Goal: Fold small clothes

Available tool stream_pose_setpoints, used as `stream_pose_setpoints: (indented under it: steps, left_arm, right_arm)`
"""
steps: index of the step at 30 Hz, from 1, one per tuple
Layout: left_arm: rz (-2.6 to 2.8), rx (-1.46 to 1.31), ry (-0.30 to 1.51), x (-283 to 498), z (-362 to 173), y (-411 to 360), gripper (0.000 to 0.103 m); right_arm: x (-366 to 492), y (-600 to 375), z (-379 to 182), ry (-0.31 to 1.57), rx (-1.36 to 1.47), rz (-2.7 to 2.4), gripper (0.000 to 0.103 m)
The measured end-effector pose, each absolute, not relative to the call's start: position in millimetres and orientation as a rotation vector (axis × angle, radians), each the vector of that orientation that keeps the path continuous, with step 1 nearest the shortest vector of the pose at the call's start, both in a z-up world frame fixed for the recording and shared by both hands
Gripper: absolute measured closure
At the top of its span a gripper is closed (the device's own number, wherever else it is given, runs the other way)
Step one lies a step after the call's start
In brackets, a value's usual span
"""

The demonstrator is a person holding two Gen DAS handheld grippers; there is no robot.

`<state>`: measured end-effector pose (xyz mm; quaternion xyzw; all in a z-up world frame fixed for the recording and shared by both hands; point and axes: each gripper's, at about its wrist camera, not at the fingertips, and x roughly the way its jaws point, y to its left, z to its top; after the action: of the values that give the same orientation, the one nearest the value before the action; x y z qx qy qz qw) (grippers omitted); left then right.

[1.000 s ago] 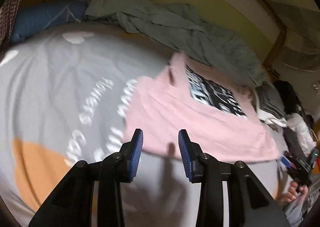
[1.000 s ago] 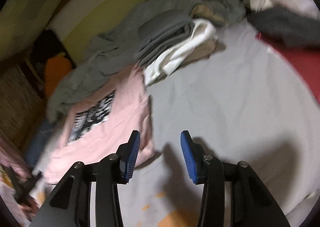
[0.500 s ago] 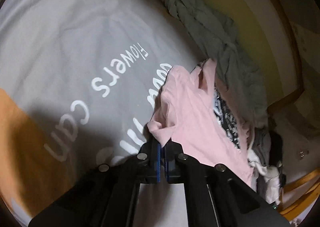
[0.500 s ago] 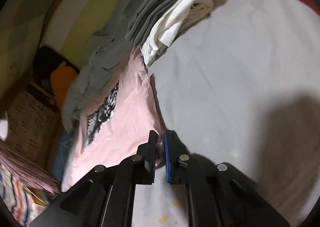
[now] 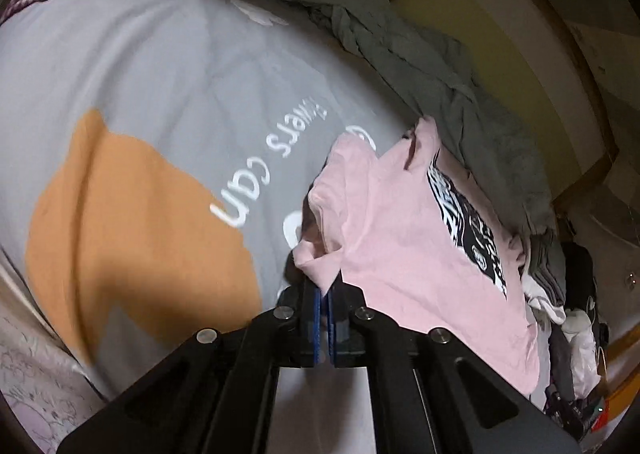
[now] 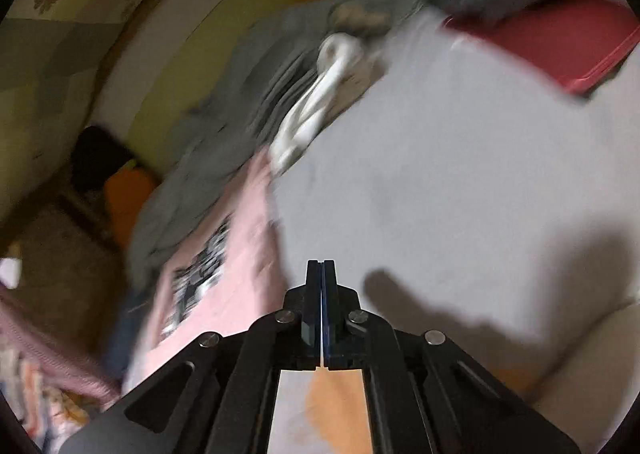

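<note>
Pink cotton T-shirt on the bed looks light and floppy; corners suit pinching. Left hand-held gripper is clamped on one corner; right hand-held gripper is closed, cloth unseen.

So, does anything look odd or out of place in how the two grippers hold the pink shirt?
The left gripper is shut on a bunched corner of the pink shirt. The right gripper is shut too, but no cloth shows between its fingers; the shirt lies beside it. That view is blurred, so its hold is uncertain.
</note>
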<state>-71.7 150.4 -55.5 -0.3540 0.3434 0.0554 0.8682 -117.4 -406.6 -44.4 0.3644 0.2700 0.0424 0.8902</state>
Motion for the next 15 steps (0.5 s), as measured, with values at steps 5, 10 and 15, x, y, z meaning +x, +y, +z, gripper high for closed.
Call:
stream_pose_setpoints:
  steps: [5, 10, 15]
  left_arm:
    - [0.107, -0.752, 0.711, -73.3, -59.0, 154.0, 0.097]
    - [0.114, -0.730, 0.704, -80.2, -60.3, 157.4, 0.097]
    - [0.117, -0.709, 0.705, -74.8, -61.9, 156.3, 0.097]
  right_arm:
    - [-108.0, -362.7, -39.0, 0.604, 0.591, 0.159, 0.048]
    - [-94.9, -355.7, -68.9, 0.722, 0.687, 0.206, 0.048]
    - [-79.6, -355.7, -82.7, 0.738, 0.774, 0.271, 0.048]
